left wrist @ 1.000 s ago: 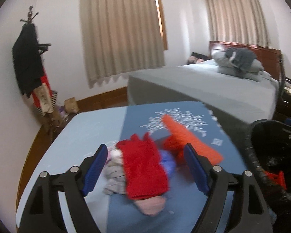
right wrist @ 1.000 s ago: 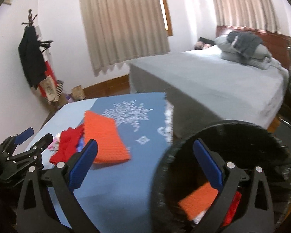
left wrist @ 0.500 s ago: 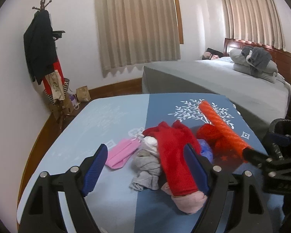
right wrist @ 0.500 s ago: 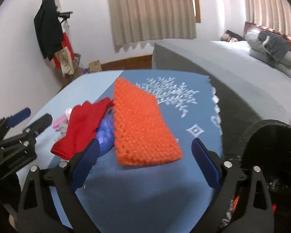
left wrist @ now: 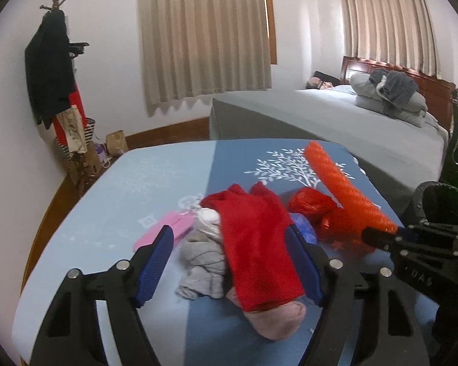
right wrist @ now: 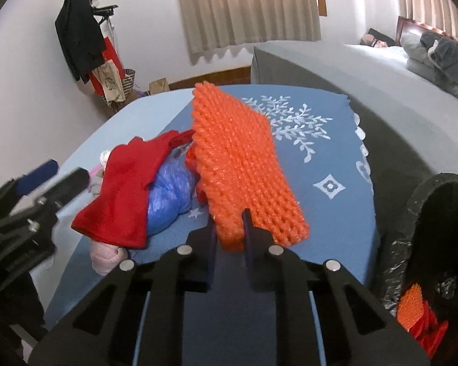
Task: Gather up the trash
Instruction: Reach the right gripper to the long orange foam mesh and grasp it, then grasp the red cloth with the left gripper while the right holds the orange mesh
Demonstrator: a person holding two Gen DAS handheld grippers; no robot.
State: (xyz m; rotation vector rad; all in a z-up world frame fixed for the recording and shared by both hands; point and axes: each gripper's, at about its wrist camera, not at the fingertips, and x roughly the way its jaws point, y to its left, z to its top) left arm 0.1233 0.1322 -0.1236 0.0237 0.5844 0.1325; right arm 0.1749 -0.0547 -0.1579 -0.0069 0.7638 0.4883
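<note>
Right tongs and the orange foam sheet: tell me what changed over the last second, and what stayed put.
The right tongs swung from over the black bin back to the table, and their jaws have just been closing; they are now shut on the near edge of the orange foam sheet. The left tongs remain open around the red cloth, not gripping. The pile kept its place.

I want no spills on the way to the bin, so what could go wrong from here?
1. The right tongs pinch only one corner of the orange foam net; it may slip out.
2. It overlaps the red plastic bag and may drag it along.
3. The net could catch the black bin rim.
</note>
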